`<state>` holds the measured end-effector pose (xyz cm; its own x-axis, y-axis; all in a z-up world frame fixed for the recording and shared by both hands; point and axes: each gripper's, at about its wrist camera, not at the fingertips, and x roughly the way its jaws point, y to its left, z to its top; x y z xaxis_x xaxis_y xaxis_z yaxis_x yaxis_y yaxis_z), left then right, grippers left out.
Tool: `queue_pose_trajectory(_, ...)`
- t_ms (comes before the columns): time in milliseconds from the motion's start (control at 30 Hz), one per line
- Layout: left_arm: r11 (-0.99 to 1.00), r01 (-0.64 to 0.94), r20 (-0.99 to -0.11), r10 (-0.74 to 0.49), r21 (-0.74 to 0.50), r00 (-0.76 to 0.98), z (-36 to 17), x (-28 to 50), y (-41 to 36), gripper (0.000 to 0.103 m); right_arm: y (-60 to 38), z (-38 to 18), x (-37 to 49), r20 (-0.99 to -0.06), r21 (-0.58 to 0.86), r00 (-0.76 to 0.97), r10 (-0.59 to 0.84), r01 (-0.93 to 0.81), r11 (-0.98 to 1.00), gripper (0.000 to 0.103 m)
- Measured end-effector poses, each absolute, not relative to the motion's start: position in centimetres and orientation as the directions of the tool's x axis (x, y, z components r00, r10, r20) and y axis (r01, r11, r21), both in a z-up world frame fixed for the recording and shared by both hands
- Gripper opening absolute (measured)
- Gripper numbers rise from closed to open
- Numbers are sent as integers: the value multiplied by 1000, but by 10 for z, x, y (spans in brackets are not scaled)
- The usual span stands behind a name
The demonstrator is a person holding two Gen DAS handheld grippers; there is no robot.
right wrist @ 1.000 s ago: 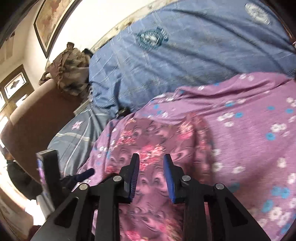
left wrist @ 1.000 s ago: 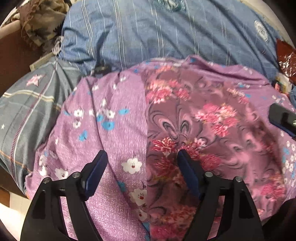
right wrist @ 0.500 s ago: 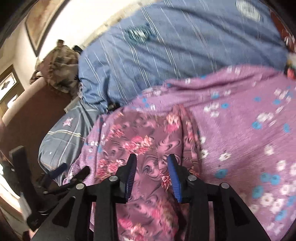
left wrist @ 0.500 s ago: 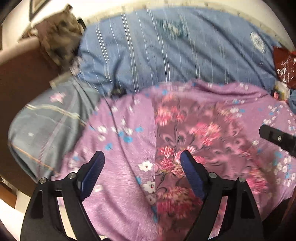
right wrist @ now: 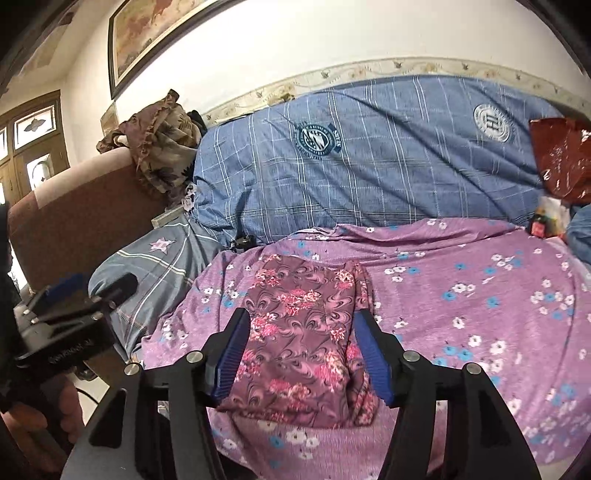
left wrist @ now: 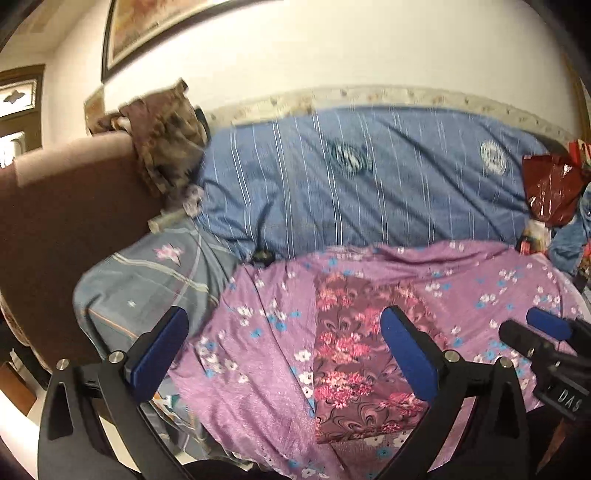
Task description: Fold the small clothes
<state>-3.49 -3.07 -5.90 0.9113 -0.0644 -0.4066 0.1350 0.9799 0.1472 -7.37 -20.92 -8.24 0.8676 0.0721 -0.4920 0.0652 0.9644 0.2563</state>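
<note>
Just one folded floral garment (right wrist: 299, 339) on purple sheet (right wrist: 461, 295); two hand-held grippers opening, empty.

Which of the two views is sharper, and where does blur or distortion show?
Right wrist view is sharper: the blue quilt has crisp stripes. Left wrist view smears them with motion blur. Both fisheye views bow the wall border and darken the corners.

Purple flowered sheet (right wrist: 461, 295) covered bed. Blue checked quilt (right wrist: 369, 166) lay behind it; grey pillow (right wrist: 155, 266) beside brown headboard (right wrist: 81, 206). Red bag (right wrist: 565, 158) right; framed picture (right wrist: 147, 33) on wall.
</note>
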Motion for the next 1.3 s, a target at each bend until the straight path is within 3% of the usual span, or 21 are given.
queue_pose_trajectory(367, 980, 140, -347, -84, 141, 934, -22, -75, -27, 103, -188, -55, -116, -445, 216, 893, 63, 40, 976, 64)
queue_pose_trajectory(633, 988, 107, -353, -61, 114, 934, -17, -79, -13, 103, -173, -44, -124, -420, 188, 906, 49, 34, 982, 65)
queue_pose_trajectory(1300, 992, 70, -384, -25, 103, 923, -29, -69, 3, 103, -145, -61, -108, -476, 157, 875, 83, -9, 988, 65)
